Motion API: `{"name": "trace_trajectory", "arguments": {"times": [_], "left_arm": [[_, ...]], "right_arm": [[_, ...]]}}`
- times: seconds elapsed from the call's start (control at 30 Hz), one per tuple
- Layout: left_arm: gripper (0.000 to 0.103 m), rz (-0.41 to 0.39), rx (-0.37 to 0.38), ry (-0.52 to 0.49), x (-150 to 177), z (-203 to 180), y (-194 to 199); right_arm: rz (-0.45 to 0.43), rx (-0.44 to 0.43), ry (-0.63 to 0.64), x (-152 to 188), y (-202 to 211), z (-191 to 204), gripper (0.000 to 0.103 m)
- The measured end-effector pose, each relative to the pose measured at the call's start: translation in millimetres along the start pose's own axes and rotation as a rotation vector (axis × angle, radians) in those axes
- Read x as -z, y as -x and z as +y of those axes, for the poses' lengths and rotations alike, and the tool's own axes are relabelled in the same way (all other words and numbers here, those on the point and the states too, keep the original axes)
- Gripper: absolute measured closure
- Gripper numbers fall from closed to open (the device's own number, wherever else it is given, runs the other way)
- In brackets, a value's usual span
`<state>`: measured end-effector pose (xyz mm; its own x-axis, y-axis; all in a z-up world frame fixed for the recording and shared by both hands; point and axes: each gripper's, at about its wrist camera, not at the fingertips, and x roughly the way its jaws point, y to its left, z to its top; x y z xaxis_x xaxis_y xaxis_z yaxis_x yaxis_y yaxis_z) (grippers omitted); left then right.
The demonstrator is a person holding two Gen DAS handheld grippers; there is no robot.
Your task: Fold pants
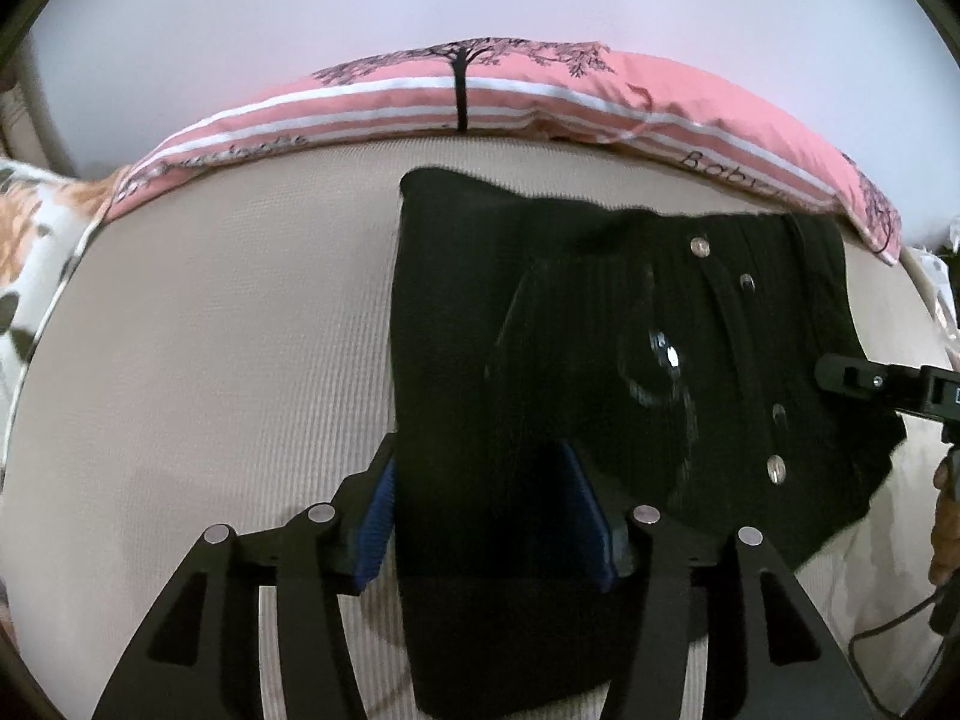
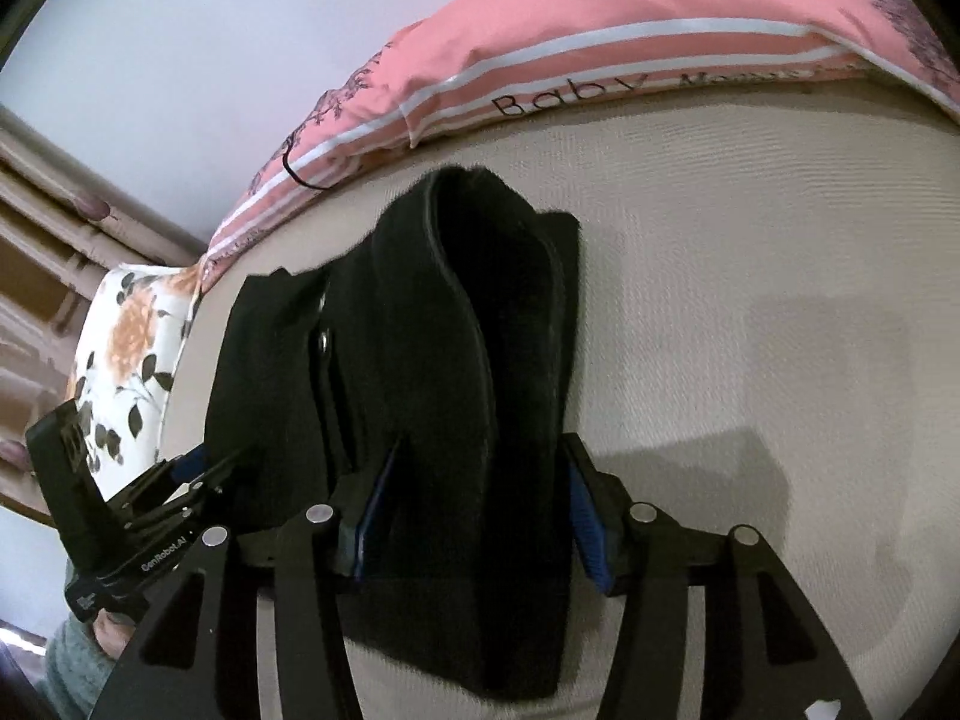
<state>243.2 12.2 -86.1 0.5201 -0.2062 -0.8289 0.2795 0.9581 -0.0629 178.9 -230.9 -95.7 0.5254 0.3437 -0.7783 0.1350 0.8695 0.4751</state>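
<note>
Your left gripper (image 1: 486, 516) has the black pants (image 1: 600, 360) between its blue pads (image 1: 375, 531), fingers spread about a fabric strip's width, cloth filling the gap; whether the pads truly press it you cannot tell. Your right gripper (image 2: 480, 516) stands the same way, with a thick fold of the pants (image 2: 420, 330) running between its pads (image 2: 585, 519). The pants lie bunched on the beige bed (image 1: 210, 330), snaps (image 1: 699, 246) facing up, waist toward your right. A pink pillow (image 1: 480, 96) lies along the far edge, just beyond the pants, and a floral pillow (image 2: 126, 348) sits at the left end.
</note>
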Motion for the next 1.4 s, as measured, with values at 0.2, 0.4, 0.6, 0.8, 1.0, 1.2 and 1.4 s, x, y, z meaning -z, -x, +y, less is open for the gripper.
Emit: {"name": "trace_trajectory", "arguments": {"times": [0.2, 0.4, 0.6, 0.8, 1.0, 1.2, 1.4], "left_arm": [[0.049, -0.003, -0.039, 0.033, 26.0, -2.0, 30.9], [0.045, -0.041, -0.084, 0.052, 54.8, -9.9, 72.6], [0.037, -0.053, -0.108, 0.084, 88.3, -15.6, 100.8], [0.036, -0.061, -0.13, 0.126, 116.5, -18.7, 119.4], [0.033, -0.093, -0.161, 0.122, 134.7, -26.9, 135.2], [0.031, -0.107, -0.189, 0.117, 139.4, -30.8, 139.9], [0.03, -0.111, -0.204, 0.128, 141.5, -30.5, 141.1]], "right_arm": [[-0.031, 0.008, -0.011, 26.6, 27.7, 3.2, 0.053], [-0.09, 0.066, 0.059, 56.1, 60.2, 24.4, 0.053], [-0.159, 0.142, 0.135, 95.9, 89.8, 49.6, 0.046], [-0.199, 0.212, 0.211, 130.2, 102.8, 74.7, 0.038], [-0.221, 0.24, 0.236, 148.7, 107.5, 87.5, 0.036], [-0.229, 0.25, 0.253, 160.5, 107.2, 92.7, 0.034], [-0.239, 0.275, 0.305, 172.0, 105.0, 100.5, 0.03]]}}
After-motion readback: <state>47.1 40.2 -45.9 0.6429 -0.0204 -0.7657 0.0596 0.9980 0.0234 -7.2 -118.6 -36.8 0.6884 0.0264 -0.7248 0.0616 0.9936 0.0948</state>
